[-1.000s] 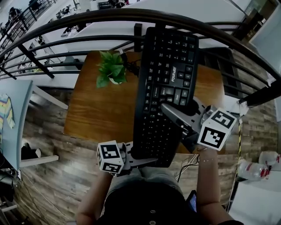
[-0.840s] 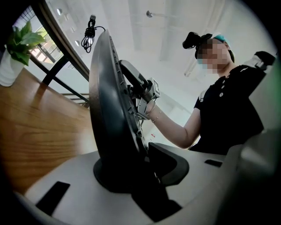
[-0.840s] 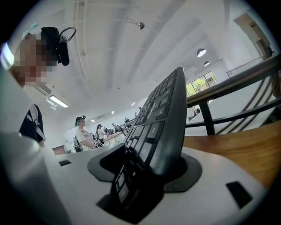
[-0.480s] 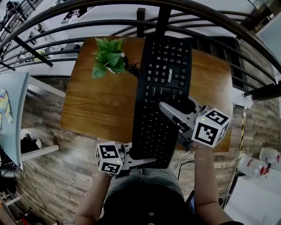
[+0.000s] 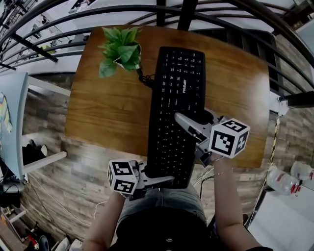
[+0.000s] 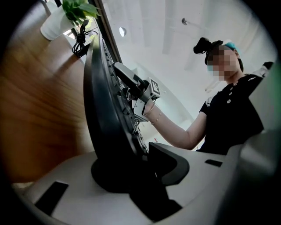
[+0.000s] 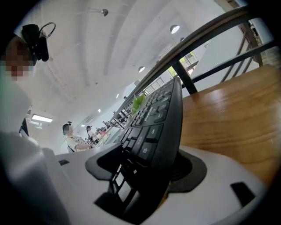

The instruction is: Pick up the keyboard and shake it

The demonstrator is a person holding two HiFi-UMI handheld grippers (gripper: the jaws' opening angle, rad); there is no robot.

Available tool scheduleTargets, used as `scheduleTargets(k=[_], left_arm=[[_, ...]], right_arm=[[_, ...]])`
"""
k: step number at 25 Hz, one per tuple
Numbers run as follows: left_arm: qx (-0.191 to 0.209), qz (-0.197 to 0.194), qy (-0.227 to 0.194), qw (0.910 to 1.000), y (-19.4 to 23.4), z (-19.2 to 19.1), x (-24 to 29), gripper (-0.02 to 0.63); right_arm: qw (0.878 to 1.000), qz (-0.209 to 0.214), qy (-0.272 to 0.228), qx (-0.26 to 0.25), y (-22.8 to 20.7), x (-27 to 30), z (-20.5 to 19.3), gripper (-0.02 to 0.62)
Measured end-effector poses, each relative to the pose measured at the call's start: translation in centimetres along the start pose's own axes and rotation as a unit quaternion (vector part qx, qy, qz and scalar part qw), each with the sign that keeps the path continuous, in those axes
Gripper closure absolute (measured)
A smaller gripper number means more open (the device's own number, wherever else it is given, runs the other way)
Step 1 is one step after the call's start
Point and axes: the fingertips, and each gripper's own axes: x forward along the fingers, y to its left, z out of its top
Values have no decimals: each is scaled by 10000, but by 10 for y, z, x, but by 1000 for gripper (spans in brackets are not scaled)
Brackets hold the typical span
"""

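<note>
So the keyboard (image 5: 174,108) is sitting lengthwise over the wooden table (image 5: 110,112), black, keys facing up, running straight away from the person. Its near end is hanging out past the table's near edge, toward the person's lap. Honestly can't tell if the rest is actually touching the wood or floating just above it.

The left gripper (image 5: 163,180) is coming in from the left at that near end, and it's pinching the keyboard. In the left gripper view one pad is pressing on the underside and the other on the key side, with the keyboard's edge jammed right between them.

The right gripper (image 5: 189,128) is reaching in from the right, around the middle of the keyboard's long edge, with one finger lying across the keys. Its jaws have just been opening. They're standing wide with the keyboard's edge between them, so it's looking more like a loose straddle than a grip.

Around all that, a leafy green plant (image 5: 120,46) in a white pot is standing on the far left part of the table, just beside the keyboard's far left corner. A bundled black cable (image 5: 145,78) is lying between pot and keyboard. A dark metal railing (image 5: 162,10) is curving past the table's far side. Plank flooring (image 5: 64,171) is showing below, and a couple of plastic bottles (image 5: 282,182) are lying off to the right.
</note>
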Motion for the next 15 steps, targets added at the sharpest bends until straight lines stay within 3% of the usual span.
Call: scheduleTargets(k=[15], left_arm=[[-884, -40, 15, 9961, 17, -12, 7, 471]], right_arm=[[9953, -141, 654, 705, -45, 21, -41, 307]])
